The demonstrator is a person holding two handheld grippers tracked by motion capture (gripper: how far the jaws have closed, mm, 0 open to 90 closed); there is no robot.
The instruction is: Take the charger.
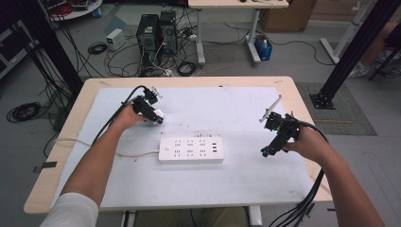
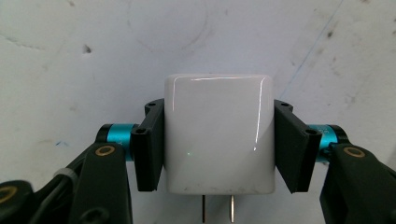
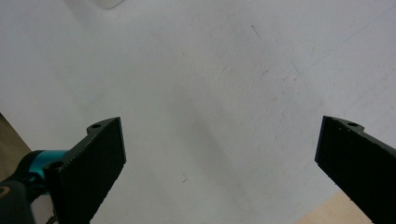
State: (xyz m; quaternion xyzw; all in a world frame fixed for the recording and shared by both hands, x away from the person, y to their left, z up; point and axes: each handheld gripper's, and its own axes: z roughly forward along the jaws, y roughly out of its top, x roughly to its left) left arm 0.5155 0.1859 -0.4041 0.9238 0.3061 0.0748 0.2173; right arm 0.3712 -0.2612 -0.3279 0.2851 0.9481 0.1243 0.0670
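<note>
White charger [image 2: 218, 135]: glossy smooth plastic, catching reflections, with two bare metal prongs [image 2: 218, 213] showing at its base. The left gripper [image 2: 218, 149] is pressing matt black pads against it; teal sleeves beside the charger are looking like anodised metal. White mat [image 1: 198, 113] under the charger is appearing matt, scuffed and speckled. Power strip [image 1: 191, 150] is showing smooth white plastic. Table [image 1: 75, 118] edge is looking like pale wood.

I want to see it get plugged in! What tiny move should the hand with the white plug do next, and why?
Probably carry the white charger, clamped in the left gripper, toward the power strip. It hangs up and left of the sockets, not over them.
</note>
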